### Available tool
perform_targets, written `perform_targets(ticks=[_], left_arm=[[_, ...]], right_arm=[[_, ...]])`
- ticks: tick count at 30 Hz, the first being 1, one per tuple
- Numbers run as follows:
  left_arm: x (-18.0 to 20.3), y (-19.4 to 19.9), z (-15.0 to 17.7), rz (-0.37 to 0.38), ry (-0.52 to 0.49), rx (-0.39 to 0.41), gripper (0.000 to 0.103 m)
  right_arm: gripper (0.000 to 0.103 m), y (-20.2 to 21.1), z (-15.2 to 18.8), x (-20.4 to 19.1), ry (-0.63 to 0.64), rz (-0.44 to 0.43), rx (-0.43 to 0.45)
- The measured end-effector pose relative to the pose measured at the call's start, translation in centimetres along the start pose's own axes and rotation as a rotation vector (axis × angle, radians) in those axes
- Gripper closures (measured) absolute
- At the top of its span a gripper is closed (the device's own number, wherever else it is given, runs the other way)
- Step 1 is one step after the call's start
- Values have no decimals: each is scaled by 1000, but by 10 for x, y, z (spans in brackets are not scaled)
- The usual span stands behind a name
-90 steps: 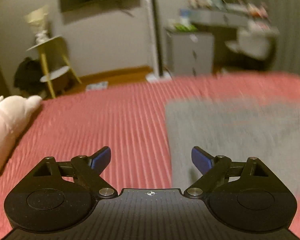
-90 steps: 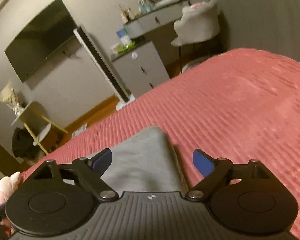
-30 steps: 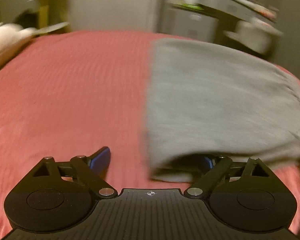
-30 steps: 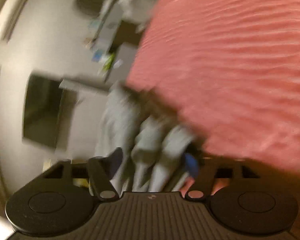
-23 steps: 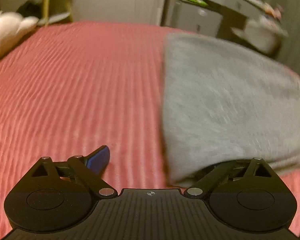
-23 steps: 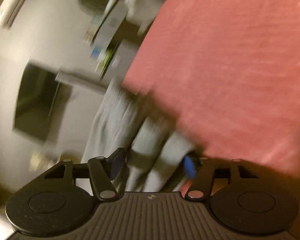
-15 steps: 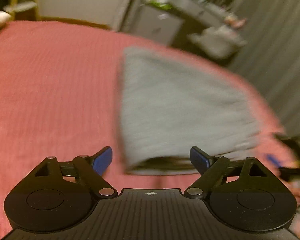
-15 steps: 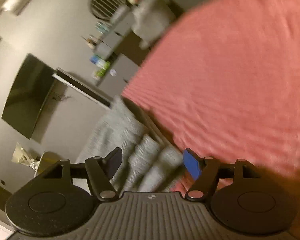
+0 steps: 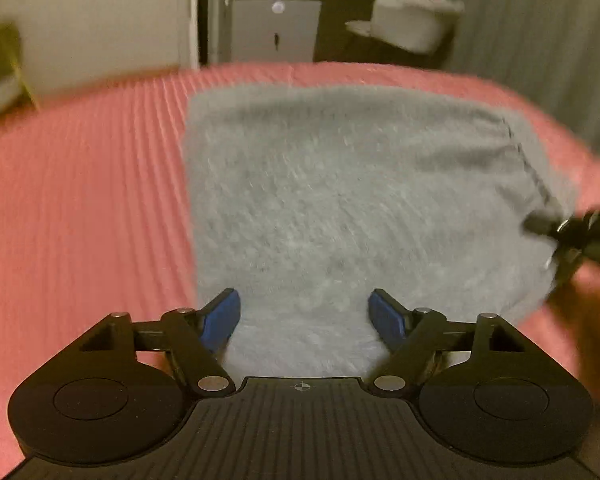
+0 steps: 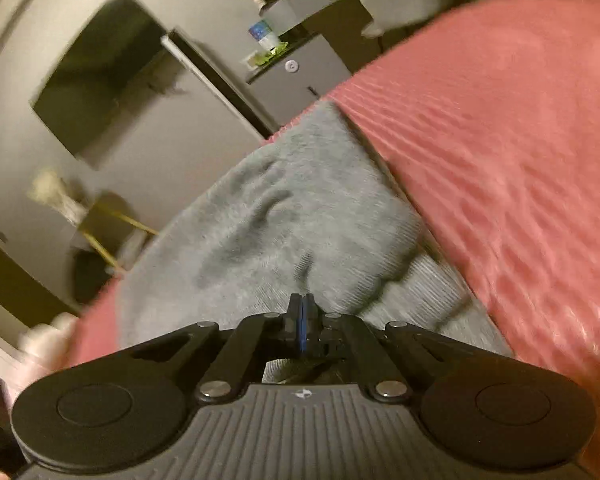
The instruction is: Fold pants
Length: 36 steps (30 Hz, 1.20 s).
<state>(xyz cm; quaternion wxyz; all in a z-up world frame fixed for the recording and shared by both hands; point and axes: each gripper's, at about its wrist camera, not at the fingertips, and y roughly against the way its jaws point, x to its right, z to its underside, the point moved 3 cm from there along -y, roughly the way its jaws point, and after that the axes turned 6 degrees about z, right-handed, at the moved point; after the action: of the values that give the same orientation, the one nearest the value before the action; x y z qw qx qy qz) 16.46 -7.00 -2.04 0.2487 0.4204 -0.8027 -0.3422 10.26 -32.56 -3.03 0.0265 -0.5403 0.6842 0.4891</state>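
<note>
The grey pants (image 9: 340, 200) lie folded into a broad pad on the red ribbed bedspread (image 9: 80, 200). My left gripper (image 9: 304, 314) is open, its blue pads apart over the near edge of the pants. My right gripper (image 10: 303, 316) has its blue pads pressed together at a ridge of the grey pants (image 10: 292, 216), apparently pinching the fabric. The right gripper also shows in the left wrist view (image 9: 576, 236) at the pants' right edge.
A grey cabinet (image 9: 272, 28) and a pale chair (image 9: 412, 24) stand beyond the bed. A dark TV (image 10: 100, 80) hangs on the wall. A yellow-legged side table (image 10: 112, 224) stands at the left. The bedspread (image 10: 520, 140) stretches to the right.
My right gripper has shut on the pants' edge. My left gripper has come over the near edge of the pants, still open. Both views have swung.
</note>
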Motion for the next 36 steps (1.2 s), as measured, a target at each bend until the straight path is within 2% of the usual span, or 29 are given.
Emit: perform_targets(ticks=[1, 2, 3, 4, 5, 6, 8, 9, 10, 11, 12, 14, 16, 17, 18, 19, 20, 21, 22, 24, 26, 27, 29, 30, 32, 34, 36], left_arm=[[5, 9, -7, -20, -41, 26, 22], [4, 16, -13, 5, -66, 68, 16], [3, 18, -27, 35, -62, 108, 6], [-3, 18, -42, 51, -38, 140, 6], [-7, 17, -54, 58, -12, 155, 7], [-12, 11, -68, 52, 22, 156, 7], [-23, -8, -98, 21, 126, 168, 8], [-32, -14, -110, 42, 179, 171, 8], [-40, -27, -120, 80, 236, 149, 9], [-46, -42, -127, 99, 281, 105, 15], [-50, -53, -130, 85, 307, 63, 22], [-59, -79, -129, 34, 291, -16, 27], [-57, -92, -119, 10, 201, -86, 26], [-51, -95, -116, -13, 120, -89, 24], [-43, -96, -114, -34, 48, -83, 19], [-38, -98, -112, -66, 2, -72, 16], [-36, -100, -110, -100, -15, -56, 7], [-38, -101, -109, -138, -20, -36, 0], [-40, -103, -109, -167, -24, -10, 0], [-46, -93, -105, -155, 5, 18, 0], [-51, -81, -103, -180, 34, 46, 0], [-57, -74, -101, -221, 38, 63, 0], [-73, -62, -96, -359, 30, 63, 0], [-81, -54, -91, -392, 37, 57, 0], [-87, -31, -78, -380, 64, 68, 1], [-75, -10, -64, -296, 76, 94, 1], [-55, 3, -48, -208, 84, 108, 1]], right_arm=[[103, 6, -3, 2, 2, -7, -8], [103, 14, -6, 0, 18, -10, 0], [95, 25, -5, -5, 48, -14, 35], [90, 29, -8, -10, 70, -13, 72], [78, 32, -11, -17, 96, -4, 107], [75, 32, -14, -27, 135, 11, 127], [74, 20, -23, -45, 211, 40, 143], [74, 19, -26, -54, 241, 44, 143], [74, 16, -32, -62, 252, 36, 134], [74, 6, -38, -69, 262, 27, 116], [74, -2, -44, -77, 271, 43, 101], [75, -21, -52, -84, 331, 97, 89], [84, -41, -53, -82, 378, 139, 20], [94, -43, -49, -77, 393, 138, -21], [103, -42, -43, -72, 440, 141, -21], [103, -40, -37, -72, 500, 153, -2], [103, -38, -33, -73, 549, 156, 11], [103, -35, -29, -73, 577, 155, 24], [103, -33, -29, -73, 588, 163, 28], [103, -34, -35, -73, 579, 162, 26], [103, -35, -37, -76, 616, 161, 29], [103, -35, -39, -76, 619, 157, 28], [103, -34, -44, -72, 585, 145, 20], [103, -37, -47, -71, 558, 143, 17], [103, -28, -49, -71, 504, 164, 35], [103, -17, -49, -75, 504, 221, 89], [95, -3, -40, -80, 504, 239, 102]])
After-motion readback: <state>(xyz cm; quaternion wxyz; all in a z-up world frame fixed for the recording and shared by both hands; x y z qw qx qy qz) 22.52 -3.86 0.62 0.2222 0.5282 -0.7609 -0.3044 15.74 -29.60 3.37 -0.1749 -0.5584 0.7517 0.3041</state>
